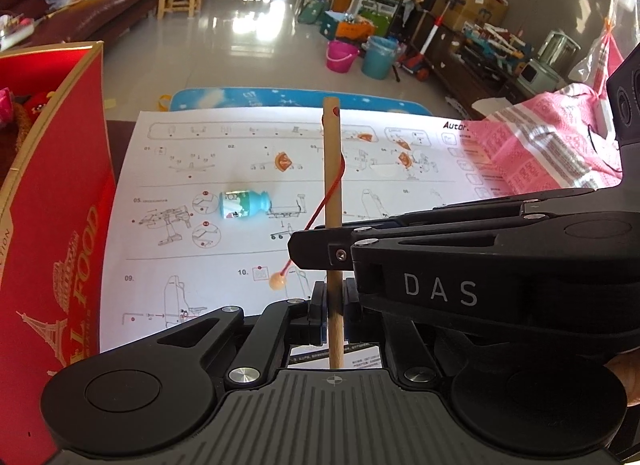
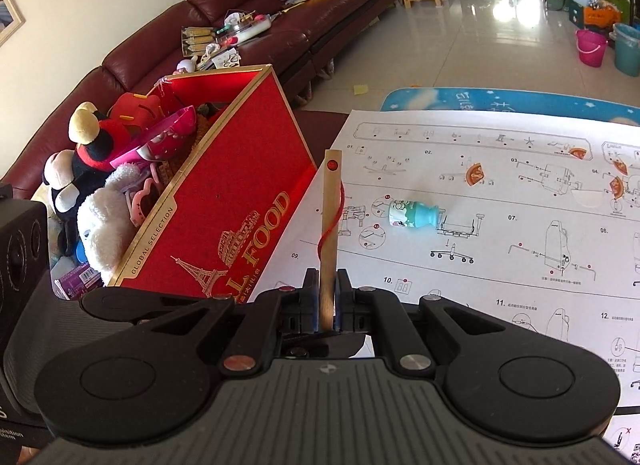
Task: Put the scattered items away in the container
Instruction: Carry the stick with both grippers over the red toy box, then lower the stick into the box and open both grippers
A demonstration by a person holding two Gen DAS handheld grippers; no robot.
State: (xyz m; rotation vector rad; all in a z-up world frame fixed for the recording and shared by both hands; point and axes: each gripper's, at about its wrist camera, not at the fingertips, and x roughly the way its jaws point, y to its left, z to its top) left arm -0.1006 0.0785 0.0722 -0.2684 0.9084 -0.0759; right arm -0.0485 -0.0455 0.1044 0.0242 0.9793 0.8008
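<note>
A thin wooden stick (image 1: pixel 333 169) stands upright, with a red string (image 1: pixel 334 189) running down to a peach bead (image 1: pixel 277 281). My left gripper (image 1: pixel 334 307) is shut on the stick's lower part. My right gripper (image 1: pixel 320 251) reaches in from the right and is shut on the same stick just above. In the right wrist view that gripper (image 2: pixel 328 297) pinches the stick (image 2: pixel 331 217). A small teal bottle (image 1: pixel 244 205) (image 2: pixel 414 215) lies on its side on the instruction sheet (image 1: pixel 240 145). The open red box (image 1: pixel 60 205) (image 2: pixel 224 193) stands at the left.
The box holds plush toys (image 2: pixel 100 193) and pink items. A pink patterned bag (image 1: pixel 540 145) lies on the sheet's right side. Past the table edge are a blue mat (image 2: pixel 500 101), tiled floor, a dark red sofa (image 2: pixel 240 37), buckets and toy clutter.
</note>
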